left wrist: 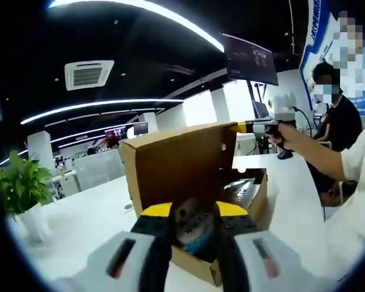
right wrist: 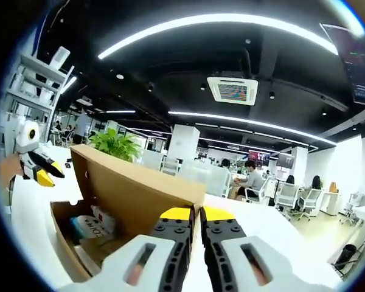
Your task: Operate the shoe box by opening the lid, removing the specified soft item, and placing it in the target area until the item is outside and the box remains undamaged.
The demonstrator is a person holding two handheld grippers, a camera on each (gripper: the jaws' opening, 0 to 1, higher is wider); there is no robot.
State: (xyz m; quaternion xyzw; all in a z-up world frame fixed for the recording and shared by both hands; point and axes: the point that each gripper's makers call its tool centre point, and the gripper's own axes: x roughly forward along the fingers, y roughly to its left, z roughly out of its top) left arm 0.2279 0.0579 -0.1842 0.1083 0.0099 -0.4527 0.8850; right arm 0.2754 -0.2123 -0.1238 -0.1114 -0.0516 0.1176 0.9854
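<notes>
Shoe box point(left wrist: 188, 176): cardboard, lid upright, centre frame. Soft item point(left wrist: 193, 230): lower centre, pinched between the left gripper point(left wrist: 194, 228) jaws at the box's front edge; probably light and pliable, best taken mid-body. Right gripper point(right wrist: 194, 220): jaws nearly together, empty, at the lid.

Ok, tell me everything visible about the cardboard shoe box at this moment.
The shoe box is plain brown cardboard standing open on a white table, its hinged lid raised roughly upright with a small round hole near one edge. Inside lie printed, packaged items, their details unclear. In the left gripper view, the left tongs grip a grey patterned soft item above the box's front wall. In the right gripper view, the right tongs sit closed against the lid's top edge.
</notes>
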